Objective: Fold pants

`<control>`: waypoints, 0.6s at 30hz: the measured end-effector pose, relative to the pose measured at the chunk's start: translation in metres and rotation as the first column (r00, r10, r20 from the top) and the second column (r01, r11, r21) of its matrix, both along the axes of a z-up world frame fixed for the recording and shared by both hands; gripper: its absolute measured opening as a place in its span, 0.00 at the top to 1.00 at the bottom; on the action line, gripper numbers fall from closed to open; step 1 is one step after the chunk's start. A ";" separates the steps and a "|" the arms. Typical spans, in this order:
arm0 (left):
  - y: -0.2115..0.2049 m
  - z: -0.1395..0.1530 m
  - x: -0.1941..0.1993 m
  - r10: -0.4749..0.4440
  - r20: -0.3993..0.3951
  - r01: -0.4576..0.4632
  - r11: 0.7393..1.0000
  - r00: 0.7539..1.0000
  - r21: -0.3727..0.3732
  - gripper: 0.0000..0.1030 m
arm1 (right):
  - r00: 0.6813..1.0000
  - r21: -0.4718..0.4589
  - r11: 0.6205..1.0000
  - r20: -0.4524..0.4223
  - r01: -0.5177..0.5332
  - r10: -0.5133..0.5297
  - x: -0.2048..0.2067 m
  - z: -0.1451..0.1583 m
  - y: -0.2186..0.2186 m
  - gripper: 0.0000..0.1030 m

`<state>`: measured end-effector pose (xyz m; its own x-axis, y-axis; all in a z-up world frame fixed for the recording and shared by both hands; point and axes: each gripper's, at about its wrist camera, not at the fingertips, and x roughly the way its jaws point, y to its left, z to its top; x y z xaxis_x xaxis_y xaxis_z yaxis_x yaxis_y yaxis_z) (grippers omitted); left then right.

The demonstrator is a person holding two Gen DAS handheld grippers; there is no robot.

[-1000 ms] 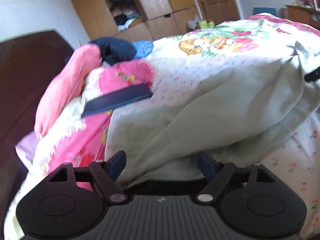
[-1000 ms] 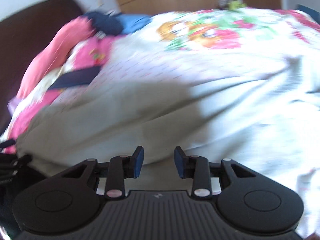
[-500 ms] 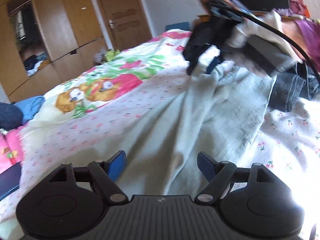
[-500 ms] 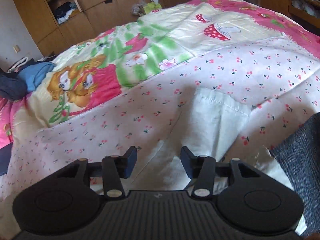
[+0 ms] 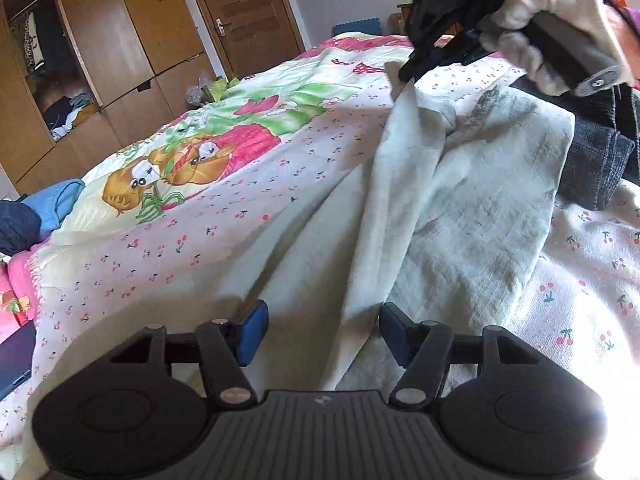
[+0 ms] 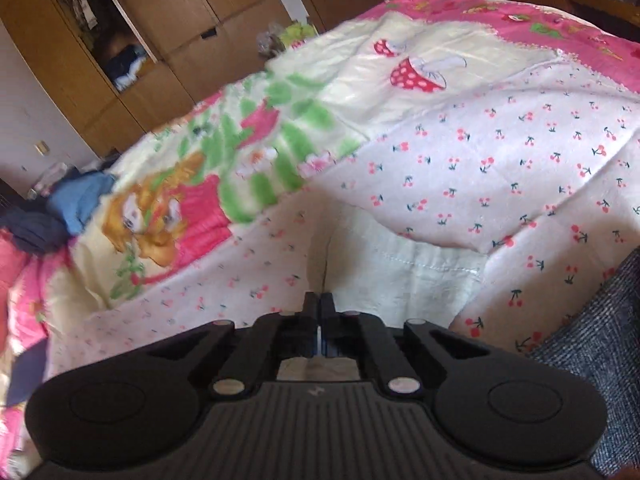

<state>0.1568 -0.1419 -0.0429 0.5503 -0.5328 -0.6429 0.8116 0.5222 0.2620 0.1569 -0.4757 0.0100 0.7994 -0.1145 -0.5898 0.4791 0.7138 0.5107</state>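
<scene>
Pale grey-white pants (image 5: pixel 452 208) lie stretched across the cherry-print bedspread (image 5: pixel 200 240). My left gripper (image 5: pixel 320 334) is open, its blue-padded fingers either side of the near end of the pants. My right gripper (image 6: pixel 319 304) is shut on the hemmed far end of the pants (image 6: pixel 400 276). In the left wrist view the right gripper (image 5: pixel 408 74) shows at the top right, held by a white-gloved hand and lifting the cloth into a ridge.
A dark grey folded garment (image 5: pixel 596 168) lies on the bed right of the pants and also shows in the right wrist view (image 6: pixel 600 344). Blue and dark clothes (image 5: pixel 36 216) are piled at the left. A wooden wardrobe (image 5: pixel 100 60) and door stand behind.
My right gripper has closed on the hem of the pants, from open half a second ago. My left gripper has swung to look along the pants toward the right gripper and stays open.
</scene>
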 end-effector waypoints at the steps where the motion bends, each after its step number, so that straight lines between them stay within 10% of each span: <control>1: 0.003 0.004 0.000 0.011 0.004 -0.011 1.000 1.000 -0.013 0.28 | 0.998 0.017 1.000 0.064 0.001 -0.002 -0.017 0.009 0.001 0.98; 5: 0.014 0.015 -0.010 0.015 0.022 -0.014 0.999 1.000 -0.040 0.28 | 0.968 0.086 0.995 0.243 0.050 -0.069 -0.102 0.018 0.003 0.98; 9: 0.009 0.003 -0.025 -0.031 0.017 0.030 0.999 0.999 0.027 0.28 | 0.989 0.017 0.995 0.104 0.099 -0.101 -0.142 -0.014 0.004 0.97; 15: -0.004 -0.006 -0.041 -0.079 0.050 0.074 0.993 0.996 0.094 0.27 | 0.976 0.209 0.966 0.120 0.153 -0.180 -0.158 -0.049 -0.019 0.90; 18: -0.010 -0.007 -0.041 -0.087 0.060 0.081 0.992 0.994 0.102 0.27 | 0.968 0.278 0.949 0.156 0.148 -0.197 -0.152 -0.056 -0.030 0.63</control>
